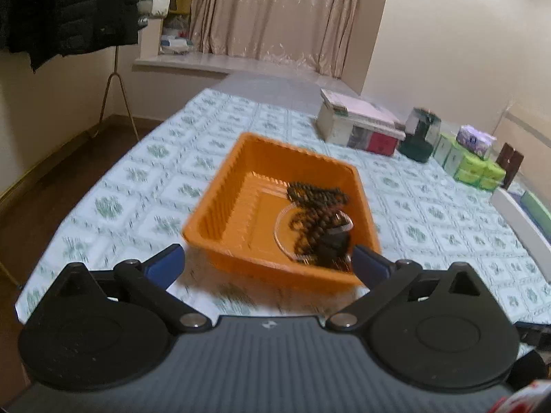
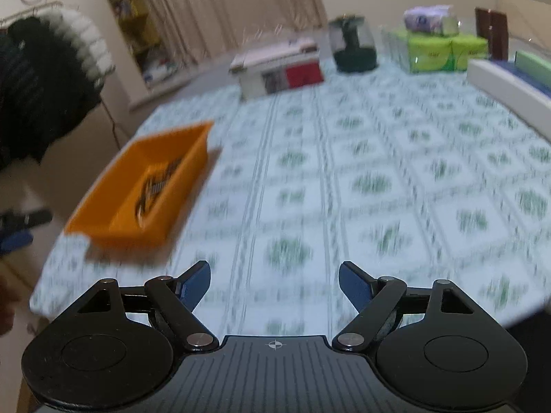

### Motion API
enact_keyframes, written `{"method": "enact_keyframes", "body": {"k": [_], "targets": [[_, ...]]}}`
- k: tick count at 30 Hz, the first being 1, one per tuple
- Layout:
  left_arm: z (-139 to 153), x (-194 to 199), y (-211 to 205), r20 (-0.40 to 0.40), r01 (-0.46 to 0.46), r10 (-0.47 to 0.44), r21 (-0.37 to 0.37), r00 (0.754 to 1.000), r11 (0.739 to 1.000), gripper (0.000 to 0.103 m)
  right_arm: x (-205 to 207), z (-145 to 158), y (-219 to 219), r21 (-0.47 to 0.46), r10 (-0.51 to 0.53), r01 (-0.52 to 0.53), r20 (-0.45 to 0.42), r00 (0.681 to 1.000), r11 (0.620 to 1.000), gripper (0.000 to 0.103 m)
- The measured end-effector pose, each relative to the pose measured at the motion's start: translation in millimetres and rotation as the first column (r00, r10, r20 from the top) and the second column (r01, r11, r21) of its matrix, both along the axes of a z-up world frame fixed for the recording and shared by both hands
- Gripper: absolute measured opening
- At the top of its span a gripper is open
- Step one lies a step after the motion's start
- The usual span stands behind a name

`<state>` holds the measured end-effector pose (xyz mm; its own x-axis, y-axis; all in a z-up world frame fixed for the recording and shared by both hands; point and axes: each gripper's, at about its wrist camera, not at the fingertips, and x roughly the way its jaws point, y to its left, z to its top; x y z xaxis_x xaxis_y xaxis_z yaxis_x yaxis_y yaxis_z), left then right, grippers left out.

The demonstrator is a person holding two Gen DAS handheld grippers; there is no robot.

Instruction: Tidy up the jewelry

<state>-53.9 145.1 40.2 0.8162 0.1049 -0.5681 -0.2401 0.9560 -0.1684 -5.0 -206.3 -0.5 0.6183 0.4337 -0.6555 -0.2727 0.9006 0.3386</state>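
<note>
An orange plastic tray [image 1: 241, 186] sits on the green-patterned tablecloth [image 1: 144, 172]. Dark beaded jewelry [image 1: 316, 216] and a clear bangle lie in its right half. My left gripper [image 1: 267, 258] is open and empty, its blue fingertips straddling the tray's near wall. In the right wrist view the tray [image 2: 113, 220] is at the left with the jewelry [image 2: 155, 186] inside. My right gripper [image 2: 273, 284] is open and empty over bare tablecloth, apart from the tray. The view is blurred.
Along the table's far side stand a white box with red label [image 1: 358, 124], a dark green jar [image 1: 422, 134], green tissue packs [image 1: 471, 165] and a white board [image 1: 516, 220]. Dark jackets [image 1: 65, 7] hang at the left.
</note>
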Motion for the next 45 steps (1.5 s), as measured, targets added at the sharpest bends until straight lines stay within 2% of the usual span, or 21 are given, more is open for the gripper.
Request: {"method": "enact_keyframes", "body": {"k": [3,9,19,30,45], "targets": [[-6,-4,-17,-0.025,0.034,-0.033,0.016,0.999,0.999,0.102,-10,-6,4,-0.015,0.013,-0.013,-0.015,1.0,1.0,0.081],[-11,-6,-47,-0.062,0.048,-0.046,0.032,0.997,0.998,0.102,-17,-1,13,-0.04,0.027,-0.026,0.027,0.999,0.999,0.082],[-19,9,-81,-0.13,0.086,-0.084,0.017,0.988,0.996,0.102,2,8,11,-0.097,0.004,0.002,0.061,0.998,0.995,0.082],[-36,24,-107,-0.231,0.106,-0.101,0.007,0.968,0.994,0.102,12,1,13,-0.15,0.024,-0.02,0.022,0.999,0.988,0.082],[-41,26,-125,-0.248,0.148,-0.131,0.051,0.96,0.988,0.102,17,-6,16,-0.18,0.035,-0.036,-0.005,0.999,0.983,0.082]]}}
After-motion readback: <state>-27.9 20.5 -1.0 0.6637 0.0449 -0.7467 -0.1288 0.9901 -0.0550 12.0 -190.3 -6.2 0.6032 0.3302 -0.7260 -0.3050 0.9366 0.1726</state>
